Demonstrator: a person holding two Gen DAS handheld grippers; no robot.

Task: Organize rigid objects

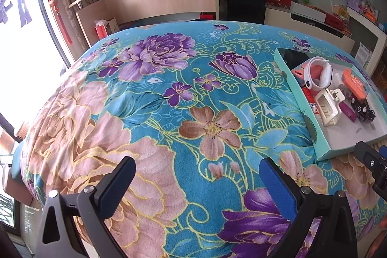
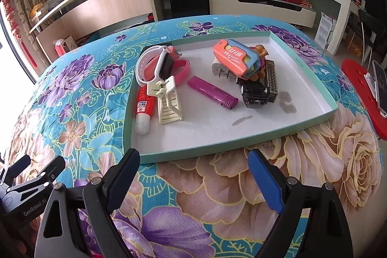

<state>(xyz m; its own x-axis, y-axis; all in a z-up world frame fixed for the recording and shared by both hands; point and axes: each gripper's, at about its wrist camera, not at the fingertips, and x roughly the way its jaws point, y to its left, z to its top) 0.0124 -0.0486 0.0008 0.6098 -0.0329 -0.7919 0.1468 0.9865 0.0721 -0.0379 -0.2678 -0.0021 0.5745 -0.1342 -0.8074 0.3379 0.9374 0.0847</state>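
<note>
Both grippers, left gripper [image 1: 197,177] and right gripper [image 2: 193,169], jaws apart, empty. Purple lighter [image 2: 212,92] mid-tray [image 2: 331,110]: light, stiff, likely slick; pinch across narrow body.

Lighter [image 2: 212,96] in tray [image 2: 302,79]

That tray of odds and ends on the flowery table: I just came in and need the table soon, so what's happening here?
A person is sorting small items with two handheld grippers. Both the left gripper and the right gripper hang open and empty over the tablecloth, short of the tray. A purple lighter, cream hair clip, red tube and toy truck already lie in it.
</note>
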